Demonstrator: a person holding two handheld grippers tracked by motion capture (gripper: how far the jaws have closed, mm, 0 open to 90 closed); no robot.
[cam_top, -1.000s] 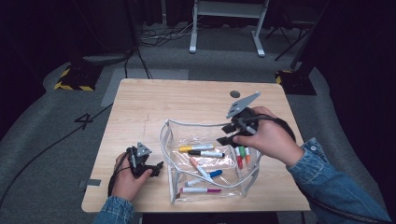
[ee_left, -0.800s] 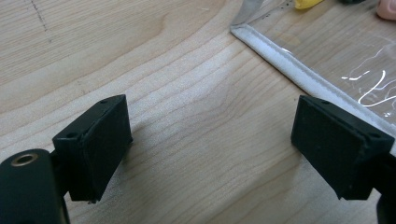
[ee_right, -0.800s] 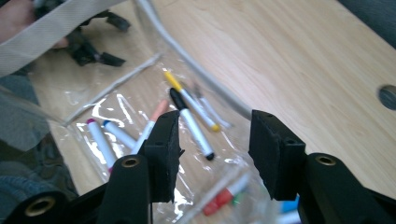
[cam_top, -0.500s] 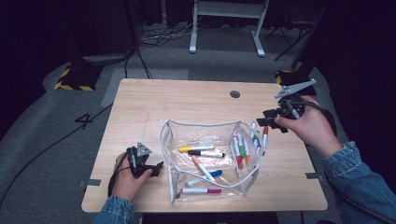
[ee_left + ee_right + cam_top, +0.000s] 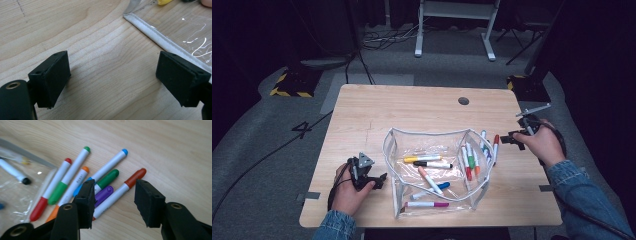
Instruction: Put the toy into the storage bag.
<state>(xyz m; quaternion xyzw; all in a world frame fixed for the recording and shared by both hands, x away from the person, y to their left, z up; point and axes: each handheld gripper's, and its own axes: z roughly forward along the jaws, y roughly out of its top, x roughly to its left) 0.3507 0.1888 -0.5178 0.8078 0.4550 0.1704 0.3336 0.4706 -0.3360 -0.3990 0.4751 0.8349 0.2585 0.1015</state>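
Note:
A clear pouch [image 5: 439,137] with a grey-white rim lies open mid-table, with several markers inside, among them a yellow one [image 5: 419,159] and a pink one [image 5: 424,204]. More markers lie in a row at its right side; the outermost has a red-brown cap [image 5: 495,145] [image 5: 130,181]. My right gripper [image 5: 507,140] [image 5: 113,193] hovers just right of that row, its jaws having just been opening. The red-brown marker lies on the wood below the gap, untouched by the pads. My left gripper [image 5: 379,179] [image 5: 112,75] rests open on the wood left of the pouch rim [image 5: 155,35].
The table [image 5: 412,112] has a round cable hole [image 5: 463,100] at the back right. Its right edge runs close under my right hand. Dark floor with cables and a white stand [image 5: 454,30] lies beyond the table.
My right hand swung from over the pouch's right side out to the right, then came down near the table's right edge. The left hand stayed still.

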